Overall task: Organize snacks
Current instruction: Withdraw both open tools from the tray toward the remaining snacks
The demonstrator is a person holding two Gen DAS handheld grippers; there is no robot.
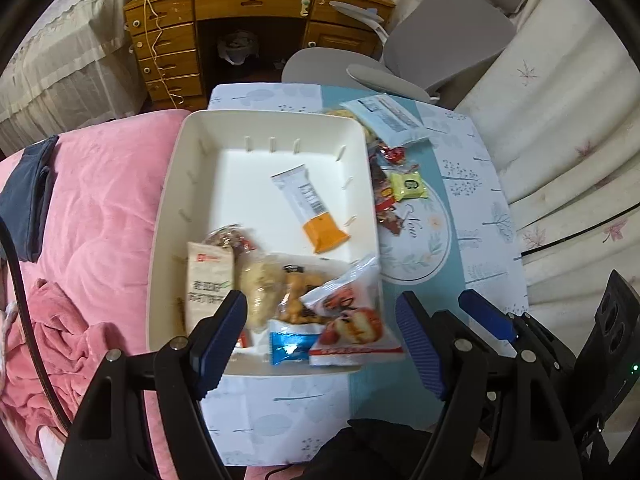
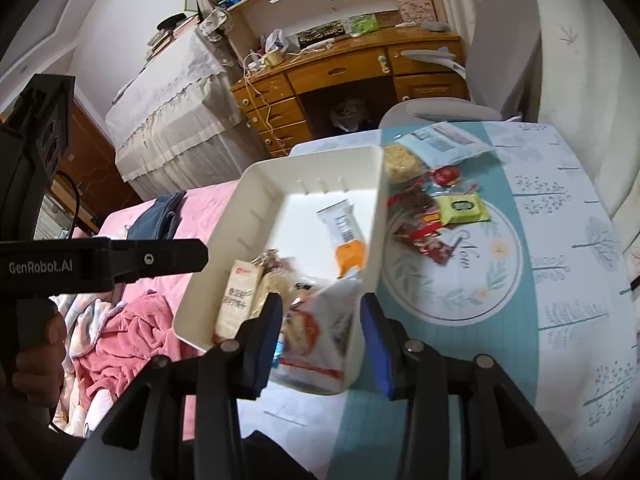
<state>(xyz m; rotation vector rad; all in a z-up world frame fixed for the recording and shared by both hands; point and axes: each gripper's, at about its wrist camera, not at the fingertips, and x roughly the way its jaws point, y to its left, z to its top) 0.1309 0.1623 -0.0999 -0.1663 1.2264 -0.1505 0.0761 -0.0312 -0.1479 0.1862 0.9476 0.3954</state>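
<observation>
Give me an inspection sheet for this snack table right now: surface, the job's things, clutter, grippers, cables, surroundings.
Surface: tablecloth in blue and white with a floral print.
Job's things: white bin holds an orange-ended bar alone mid-floor and several packets along its near end, including a red and white bag. Loose snacks lie on the cloth to the bin's right.
Clutter: nothing seen on the table besides snacks.
Grippers: left gripper open over the bin's near end; right gripper open, its fingers either side of the bin's near right corner.
Cables: black cable over the pink bedding.
Surroundings: wooden desk, grey chair.
</observation>
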